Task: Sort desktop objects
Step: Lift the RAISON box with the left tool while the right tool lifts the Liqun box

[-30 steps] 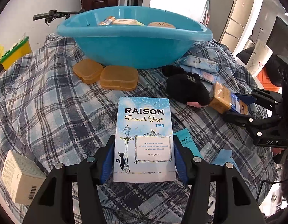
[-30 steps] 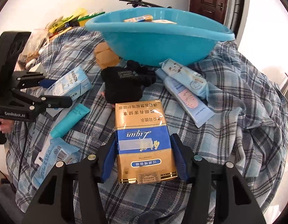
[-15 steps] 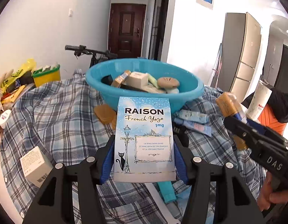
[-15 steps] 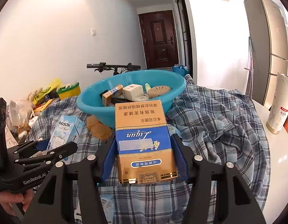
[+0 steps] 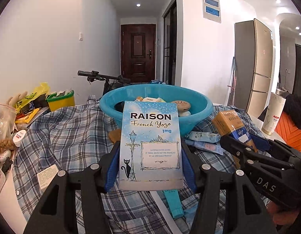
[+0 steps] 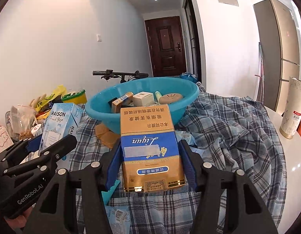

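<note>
My left gripper [image 5: 150, 156] is shut on a light blue RAISON box [image 5: 150, 136], held upright above the plaid cloth in front of the blue basin [image 5: 199, 101]. My right gripper [image 6: 150, 156] is shut on a gold and blue cigarette box [image 6: 150, 144], also lifted in front of the basin [image 6: 96, 101]. Each gripper shows in the other's view: the right gripper [image 5: 253, 152] with the gold box [image 5: 228, 122] at the right, the left gripper [image 6: 43, 150] with the RAISON box [image 6: 60, 120] at the left. The basin holds several small boxes and a round tan disc [image 6: 171, 97].
A plaid cloth [image 6: 228, 136] covers the table. On it lie pale blue tubes [image 5: 205, 142], a teal tube [image 5: 174, 202], orange cases [image 6: 105, 134] and a white box [image 5: 47, 177]. A tall cup [image 6: 292, 109] stands at the right edge. Bags and clutter [image 5: 23, 105] crowd the left; a bicycle handlebar [image 6: 119, 73] is behind.
Both grippers have risen and tilted up with their boxes still held, so the basin's inside and the room behind come into view. The boxes no longer hang close over the cloth.
</note>
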The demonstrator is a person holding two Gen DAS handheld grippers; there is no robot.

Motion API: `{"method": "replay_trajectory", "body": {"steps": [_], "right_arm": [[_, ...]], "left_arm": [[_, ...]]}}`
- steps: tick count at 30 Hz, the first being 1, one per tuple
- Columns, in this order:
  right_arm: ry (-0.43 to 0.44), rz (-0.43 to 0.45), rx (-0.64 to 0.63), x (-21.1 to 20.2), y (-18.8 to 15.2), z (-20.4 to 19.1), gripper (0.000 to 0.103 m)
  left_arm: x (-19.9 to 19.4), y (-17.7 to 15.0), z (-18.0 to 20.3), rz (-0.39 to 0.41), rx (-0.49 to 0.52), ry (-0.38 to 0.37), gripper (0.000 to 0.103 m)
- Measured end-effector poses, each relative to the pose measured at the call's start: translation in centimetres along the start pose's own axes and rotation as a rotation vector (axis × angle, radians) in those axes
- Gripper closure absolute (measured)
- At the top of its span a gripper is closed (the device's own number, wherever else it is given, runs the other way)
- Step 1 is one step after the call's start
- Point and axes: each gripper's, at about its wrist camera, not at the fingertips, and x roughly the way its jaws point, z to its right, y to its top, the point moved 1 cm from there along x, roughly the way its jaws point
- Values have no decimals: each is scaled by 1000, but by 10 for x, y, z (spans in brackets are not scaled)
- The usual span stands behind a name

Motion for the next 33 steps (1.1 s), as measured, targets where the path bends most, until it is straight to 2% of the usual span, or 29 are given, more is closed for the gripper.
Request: {"method": "replay_trajectory", "body": {"steps": [7, 12, 17, 28, 33], "right_arm": [[-8, 18, -12, -3, 9, 3, 47], [-17, 67, -36, -10, 30, 2, 47], [-22, 157, -47, -27, 57, 0, 47], [-40, 394, -96, -83, 118, -11, 47], [-39, 463, -110, -105, 128, -18, 47]], "left_arm": [[0, 3, -3, -1, -7, 7, 44], [-4, 20, 0, 32, 18, 7, 44], [-21, 50, -4, 129, 2, 13, 44], [-79, 115, -2, 370, 42, 15, 44], [-100, 130, -4, 428, 52, 39, 44]]}}
